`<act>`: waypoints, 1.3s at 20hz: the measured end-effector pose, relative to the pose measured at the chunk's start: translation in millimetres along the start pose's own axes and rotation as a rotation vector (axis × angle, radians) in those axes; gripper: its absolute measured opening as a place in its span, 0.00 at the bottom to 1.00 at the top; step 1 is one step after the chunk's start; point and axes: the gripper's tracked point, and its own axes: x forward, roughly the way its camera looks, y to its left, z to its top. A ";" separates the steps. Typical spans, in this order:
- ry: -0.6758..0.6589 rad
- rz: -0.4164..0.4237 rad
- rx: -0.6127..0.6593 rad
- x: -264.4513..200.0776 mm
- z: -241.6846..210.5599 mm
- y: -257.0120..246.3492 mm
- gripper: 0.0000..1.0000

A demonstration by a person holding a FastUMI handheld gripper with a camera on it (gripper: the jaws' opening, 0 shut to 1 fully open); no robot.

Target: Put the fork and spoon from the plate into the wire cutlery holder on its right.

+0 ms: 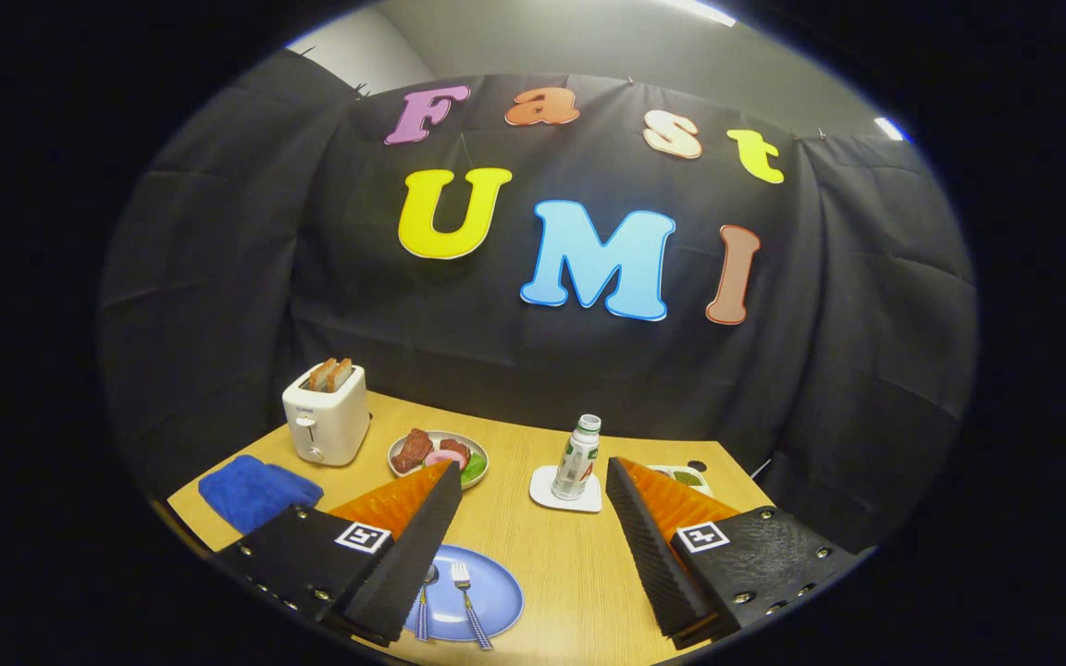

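Note:
A blue plate [499, 595] lies on the wooden table close below me, beside my left finger and partly under it. On it a fork [466, 597] and a spoon [426, 592] lie side by side with striped handles toward me; the left finger hides part of the spoon. My gripper [533, 465] hovers above the table, open wide with nothing between its fingers.
Beyond the fingers stand a white toaster [326, 424] with toast, a folded blue cloth [255, 490], a plate of food [439, 453], and a bottle [577, 458] on a white coaster. A small dish [687, 477] peeks out behind the right finger. The table's far edge meets the cloth wall.

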 end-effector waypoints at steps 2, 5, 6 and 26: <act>0.023 0.006 -0.024 2.4 -5.8 2.8 0.97; 0.072 0.030 -0.050 7.8 -18.9 10.4 0.97; 0.094 0.043 -0.059 9.1 -24.4 14.0 0.96; 0.629 0.304 -0.257 24.8 -186.6 61.1 0.97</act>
